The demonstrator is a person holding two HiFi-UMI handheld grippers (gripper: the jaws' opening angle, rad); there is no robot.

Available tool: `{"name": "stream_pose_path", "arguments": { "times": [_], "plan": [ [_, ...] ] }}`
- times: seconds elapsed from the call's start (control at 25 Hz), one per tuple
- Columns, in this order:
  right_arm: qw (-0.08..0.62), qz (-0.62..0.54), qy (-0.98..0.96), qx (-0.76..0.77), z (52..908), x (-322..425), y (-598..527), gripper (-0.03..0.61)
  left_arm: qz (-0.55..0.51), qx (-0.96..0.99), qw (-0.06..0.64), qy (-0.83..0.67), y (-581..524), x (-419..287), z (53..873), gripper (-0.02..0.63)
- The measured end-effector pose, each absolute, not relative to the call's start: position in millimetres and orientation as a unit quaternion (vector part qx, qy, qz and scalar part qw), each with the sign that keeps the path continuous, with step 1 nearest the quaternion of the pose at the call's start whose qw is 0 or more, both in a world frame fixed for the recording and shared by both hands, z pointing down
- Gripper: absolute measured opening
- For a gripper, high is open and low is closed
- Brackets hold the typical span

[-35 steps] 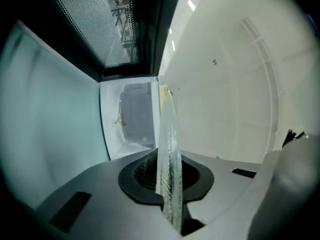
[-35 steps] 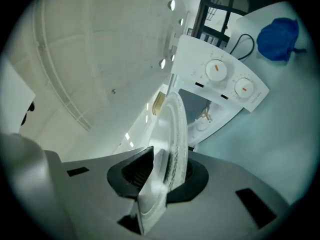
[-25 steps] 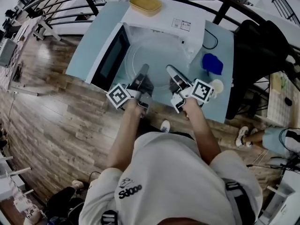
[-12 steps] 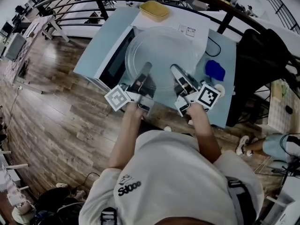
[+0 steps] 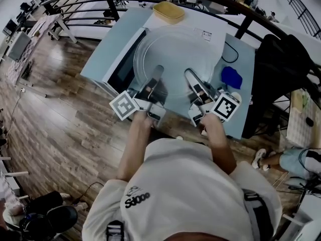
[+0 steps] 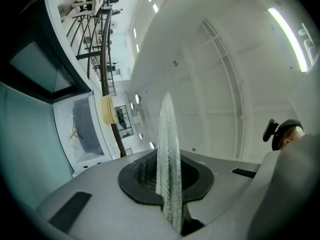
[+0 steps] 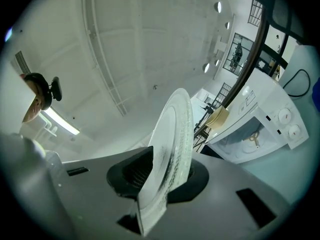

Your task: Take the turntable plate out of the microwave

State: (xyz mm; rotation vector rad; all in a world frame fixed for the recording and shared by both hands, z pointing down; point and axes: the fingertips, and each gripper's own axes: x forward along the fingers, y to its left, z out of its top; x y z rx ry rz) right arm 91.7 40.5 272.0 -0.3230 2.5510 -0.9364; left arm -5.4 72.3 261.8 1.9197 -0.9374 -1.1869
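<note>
Above the pale worktop (image 5: 104, 51) on a wood floor (image 5: 60, 127), the left tool (image 5: 157, 70) and right tool (image 5: 190, 75) each clamp the plate (image 5: 173, 48) by its near rim, the right's jaws having just eased slightly wider.

Yellow tub (image 5: 168, 11) far back; blue object (image 5: 231, 77) on pale-blue table (image 5: 103, 54); black cable (image 5: 229, 49) near it.

Plate (image 5: 173, 56): clear glass, glossy, with a ribbed, frosted-looking rim. Microwave (image 5: 193, 23): white casing, smooth and slightly shiny; dark glossy door window. Table (image 5: 103, 59): pale blue-grey top, smooth, matt. Floor (image 5: 65, 124): wood planks with a soft sheen. Tub (image 5: 168, 11): yellow plastic, matt. Shirt (image 5: 185, 185): white cloth.
</note>
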Motion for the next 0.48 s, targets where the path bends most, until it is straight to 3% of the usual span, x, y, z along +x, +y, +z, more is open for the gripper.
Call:
{"name": "stream_pose_path", "arguments": {
  "times": [0.48],
  "plan": [
    [0.195,-0.354,0.906,-0.125,276.2,103.1,29.2,0.057,-0.451,0.735,0.359,-0.357,57.9,6.2,262.8,0.038]
  ]
}}
